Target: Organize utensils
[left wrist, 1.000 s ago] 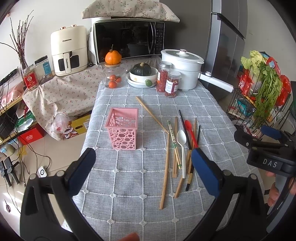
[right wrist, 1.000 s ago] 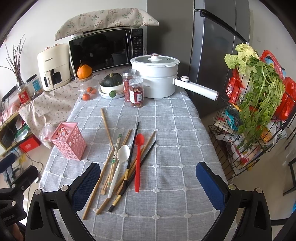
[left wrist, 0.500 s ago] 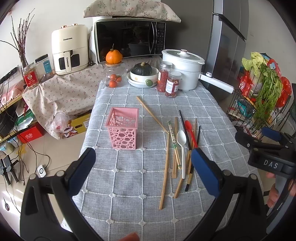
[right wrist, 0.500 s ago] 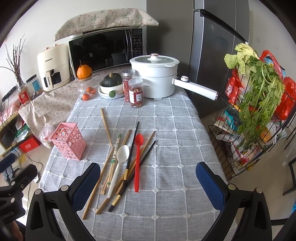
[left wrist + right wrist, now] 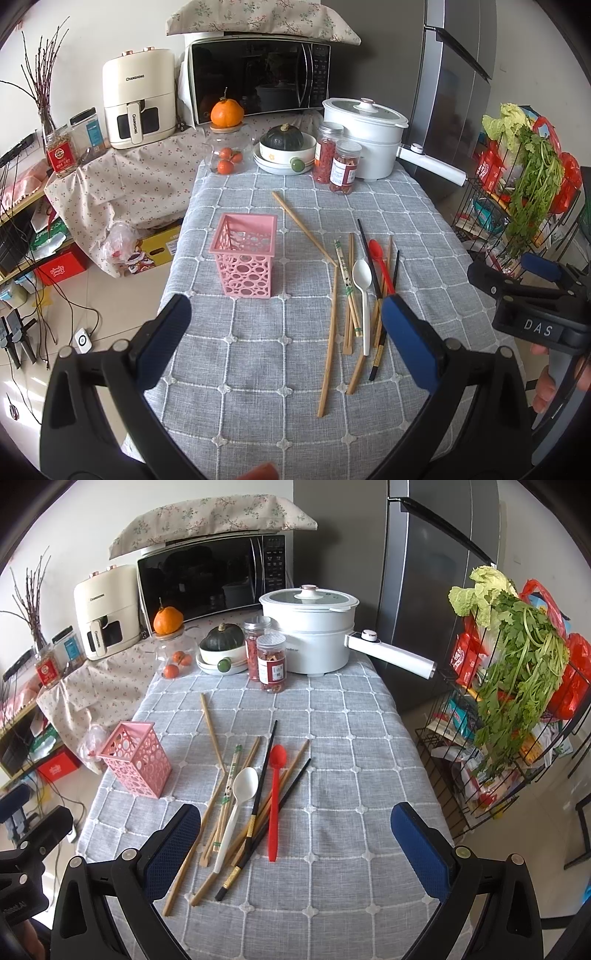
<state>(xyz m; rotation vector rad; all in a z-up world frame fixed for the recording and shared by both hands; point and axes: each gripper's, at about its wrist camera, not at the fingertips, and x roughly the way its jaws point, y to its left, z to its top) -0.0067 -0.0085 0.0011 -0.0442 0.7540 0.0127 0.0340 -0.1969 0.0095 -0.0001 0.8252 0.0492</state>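
A pink perforated basket (image 5: 246, 258) (image 5: 136, 758) stands upright and empty on the grey checked tablecloth (image 5: 240, 362). To its right lies a loose pile: a white spoon (image 5: 362, 284) (image 5: 238, 805), a red spoon (image 5: 380, 258) (image 5: 275, 794), several wooden chopsticks (image 5: 330, 332) (image 5: 212, 731) and black chopsticks (image 5: 369, 258) (image 5: 264, 775). My left gripper (image 5: 286, 339) is open and empty above the near table edge. My right gripper (image 5: 295, 845) is open and empty, hovering near the pile's front end.
At the table's far end stand a white pot (image 5: 310, 635) with a long handle, two red-filled jars (image 5: 271, 662), a bowl with a green squash (image 5: 221, 646) and a glass jar with oranges (image 5: 225, 155). A wire rack with greens (image 5: 517, 686) stands to the right.
Both grippers stay open and almost still. The left wrist view has drifted slightly; the utensils and basket have not moved.
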